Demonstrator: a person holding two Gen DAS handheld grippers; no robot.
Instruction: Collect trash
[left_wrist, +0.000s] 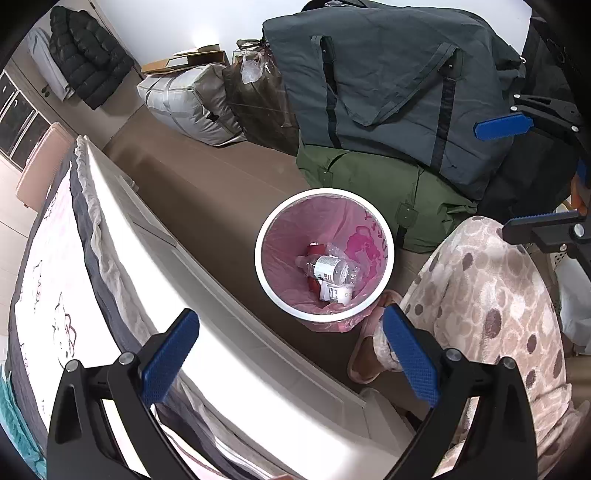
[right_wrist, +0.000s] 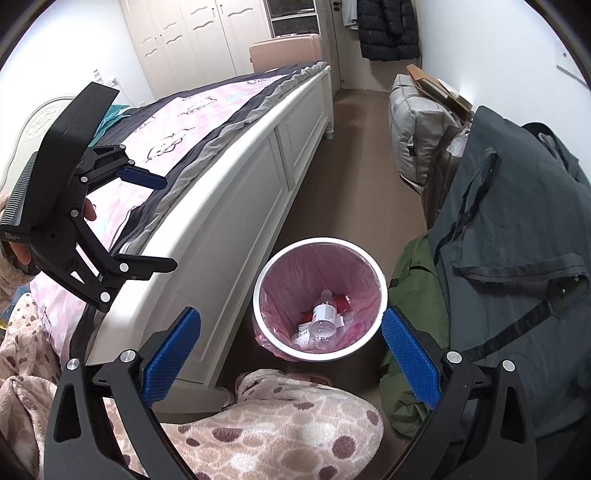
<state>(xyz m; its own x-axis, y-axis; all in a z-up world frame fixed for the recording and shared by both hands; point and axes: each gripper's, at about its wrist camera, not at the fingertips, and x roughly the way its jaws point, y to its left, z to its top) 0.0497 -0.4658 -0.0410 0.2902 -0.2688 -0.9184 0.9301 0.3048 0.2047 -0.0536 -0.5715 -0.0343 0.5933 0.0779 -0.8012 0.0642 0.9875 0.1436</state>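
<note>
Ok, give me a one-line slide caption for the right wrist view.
Open right gripper above the pink-lined trash bin holding a clear bottle, between white bed and bags.

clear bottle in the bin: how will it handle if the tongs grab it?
The clear bottle looks empty, so probably very light. Its thin, smooth plastic may dent and slip between the pads. It lies on its side atop loose scraps in the pink-lined bin, so a nudge would likely roll or shift it.

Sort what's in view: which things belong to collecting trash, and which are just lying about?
Job: trash bin with pink liner; clear plastic bottle, red can and paper scraps inside.

Lying about: bed, grey-blue bag, green bag, pink suitcase, black jacket.
</note>
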